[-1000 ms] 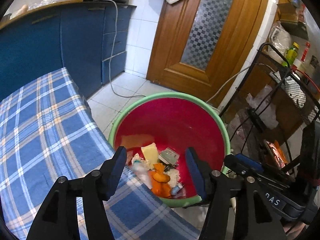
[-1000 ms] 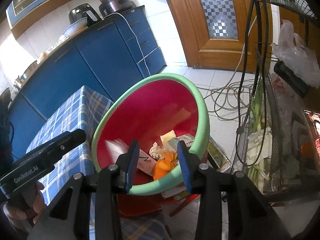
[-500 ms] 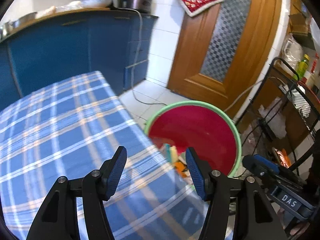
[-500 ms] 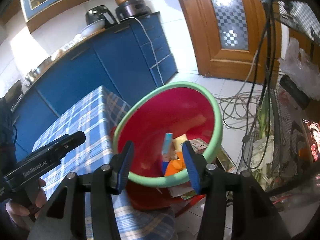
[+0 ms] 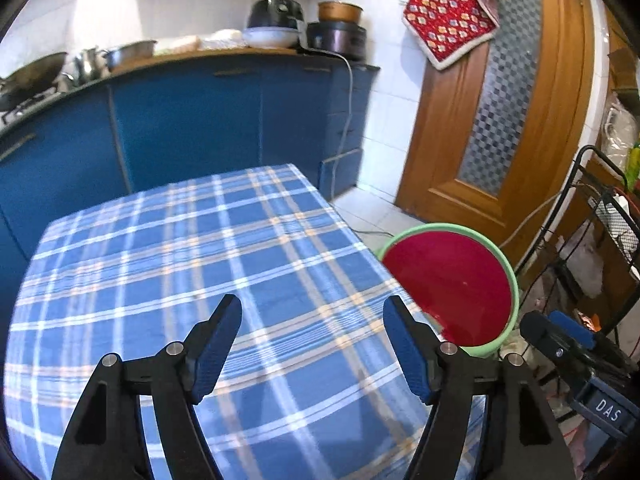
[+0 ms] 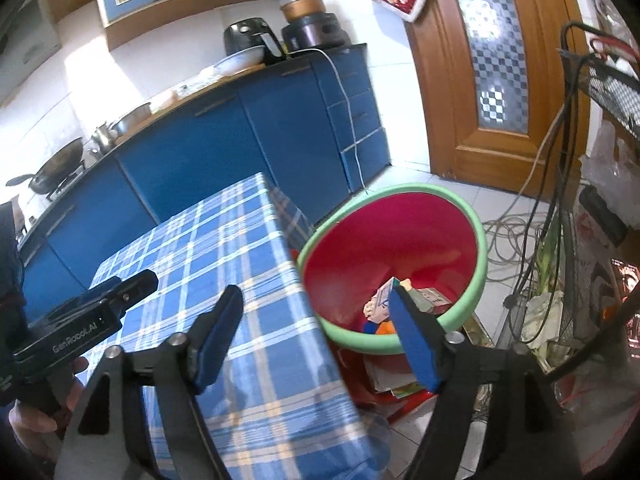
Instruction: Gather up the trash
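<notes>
Two grippers, your left gripper (image 5: 312, 338) and right gripper (image 6: 316, 334), have just been opening and hold nothing above the checked tablecloth (image 5: 168, 264); one red basin (image 6: 400, 236) beside it holds several trash scraps (image 6: 404, 304).

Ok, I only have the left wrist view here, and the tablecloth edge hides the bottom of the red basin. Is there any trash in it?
Observer: Yes. The right wrist view looks into the red basin: a small printed carton and an orange scrap lie at the bottom.
Operator: And the right tongs? I see only their body.
Observer: The right tongs are open with nothing between them; their jaws have just been opening.
Operator: What does the basin stand on?
Observer: It seems to rest on a red stand, with papers tucked underneath.
</notes>
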The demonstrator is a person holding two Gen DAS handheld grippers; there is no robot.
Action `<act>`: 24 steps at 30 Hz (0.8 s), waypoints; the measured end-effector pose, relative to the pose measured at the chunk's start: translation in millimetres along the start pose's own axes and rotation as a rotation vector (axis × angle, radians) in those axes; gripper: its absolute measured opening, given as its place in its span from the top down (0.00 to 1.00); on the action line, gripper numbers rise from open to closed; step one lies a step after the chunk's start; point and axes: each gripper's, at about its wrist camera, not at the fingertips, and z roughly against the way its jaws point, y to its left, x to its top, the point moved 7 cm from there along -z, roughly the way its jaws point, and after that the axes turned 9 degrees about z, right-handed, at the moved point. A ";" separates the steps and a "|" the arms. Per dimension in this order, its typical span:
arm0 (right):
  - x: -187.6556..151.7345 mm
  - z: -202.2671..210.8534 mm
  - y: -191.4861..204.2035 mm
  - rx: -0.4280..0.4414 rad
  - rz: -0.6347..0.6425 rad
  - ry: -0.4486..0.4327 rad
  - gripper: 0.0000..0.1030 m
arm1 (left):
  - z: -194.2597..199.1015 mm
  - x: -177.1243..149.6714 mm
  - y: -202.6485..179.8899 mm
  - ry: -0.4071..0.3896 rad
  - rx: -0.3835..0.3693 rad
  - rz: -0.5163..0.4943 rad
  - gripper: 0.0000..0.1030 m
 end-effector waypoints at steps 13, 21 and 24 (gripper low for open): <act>-8.5 24.6 39.0 0.018 0.090 -0.021 0.13 | 38.6 -9.6 25.2 -0.047 0.104 0.042 0.27; -8.6 31.8 51.7 0.035 0.116 -0.034 0.12 | 50.6 -11.4 36.4 -0.068 0.135 0.059 0.27; -9.4 31.6 53.7 0.035 0.120 -0.033 0.12 | 52.1 -10.4 37.8 -0.072 0.135 0.065 0.27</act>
